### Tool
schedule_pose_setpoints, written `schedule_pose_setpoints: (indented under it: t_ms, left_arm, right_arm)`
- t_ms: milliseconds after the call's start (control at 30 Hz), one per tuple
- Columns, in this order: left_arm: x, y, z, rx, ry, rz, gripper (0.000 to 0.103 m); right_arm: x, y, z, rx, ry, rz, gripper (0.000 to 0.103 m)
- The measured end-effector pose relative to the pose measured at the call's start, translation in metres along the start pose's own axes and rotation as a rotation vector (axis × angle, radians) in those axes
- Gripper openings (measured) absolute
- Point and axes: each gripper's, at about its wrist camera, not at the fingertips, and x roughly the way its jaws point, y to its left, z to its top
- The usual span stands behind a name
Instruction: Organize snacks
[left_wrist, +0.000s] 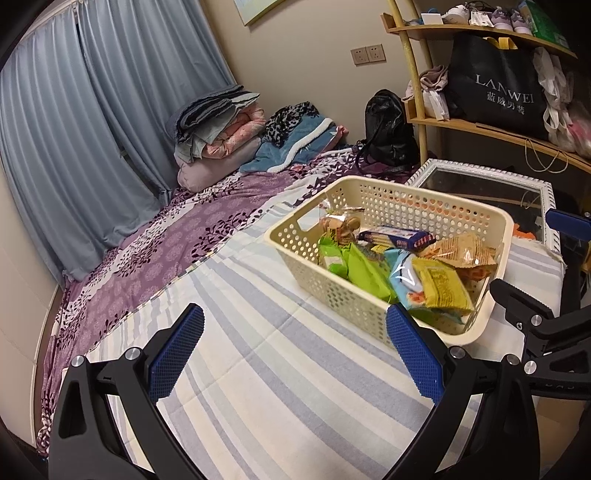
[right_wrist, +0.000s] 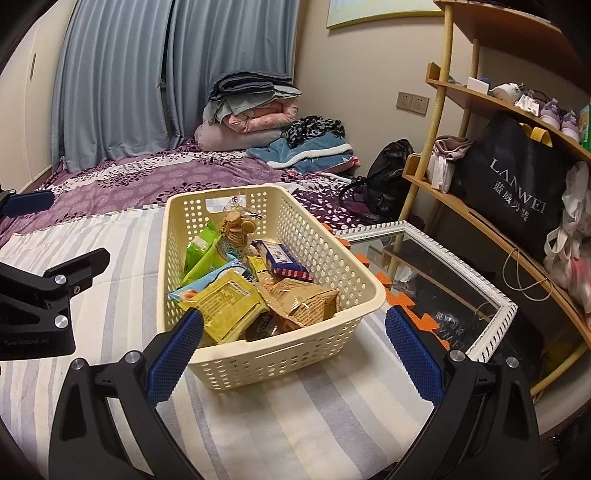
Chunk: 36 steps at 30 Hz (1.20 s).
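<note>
1. Both claws are gaping wide and gripping nothing: the left claw is hovering over the striped sheet, the right claw just before the basket.
2. The snacks are lying heaped inside the perforated cream plastic basket on the bed.
3. Risk: the crinkly, slick packets may be slipping from a pinch, or the light basket skidding toward the mirror.

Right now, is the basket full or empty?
Partly full. The basket holds many snack packets piled across its bottom, below the rim. Both tongs are open and hold nothing.
</note>
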Motion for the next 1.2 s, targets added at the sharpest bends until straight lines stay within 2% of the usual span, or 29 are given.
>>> schedule_pose_setpoints:
  t_ms: [100,200,300,400,500,567,633,767,933,1000,1200]
  left_arm:
    - [0.002,0.014,-0.011,-0.052,0.033,0.012,0.100]
    - [0.005,0.038,-0.033,-0.123,0.080,0.036,0.100]
    - [0.007,0.067,-0.066,-0.198,0.141,0.080,0.100]
    - [0.008,0.112,-0.118,-0.322,0.235,0.148,0.100]
    - [0.011,0.153,-0.171,-0.465,0.332,0.207,0.100]
    - [0.013,0.173,-0.199,-0.531,0.388,0.244,0.100]
    - [0.012,0.187,-0.223,-0.579,0.423,0.272,0.100]
    - [0.011,0.201,-0.249,-0.624,0.460,0.289,0.100]
    - [0.018,0.203,-0.265,-0.645,0.474,0.278,0.100]
    - [0.020,0.206,-0.271,-0.675,0.476,0.256,0.100]
    - [0.021,0.204,-0.273,-0.686,0.482,0.245,0.100]
  right_arm:
    - [-0.001,0.008,0.001,-0.003,0.004,0.034,0.098]
    - [-0.003,0.026,0.000,-0.004,0.010,0.103,0.098]
    - [-0.005,0.061,-0.005,-0.040,0.031,0.212,0.098]
    - [-0.008,0.102,-0.011,-0.101,0.026,0.289,0.098]
    - [0.005,0.154,-0.022,-0.163,0.120,0.425,0.098]
    - [0.020,0.190,-0.029,-0.192,0.199,0.475,0.098]
    - [0.031,0.217,-0.033,-0.224,0.238,0.513,0.098]
    - [0.061,0.255,-0.039,-0.257,0.307,0.475,0.098]
    - [0.094,0.265,-0.045,-0.260,0.390,0.407,0.098]
    - [0.090,0.265,-0.051,-0.281,0.361,0.403,0.098]
    - [0.092,0.261,-0.052,-0.277,0.370,0.407,0.098]
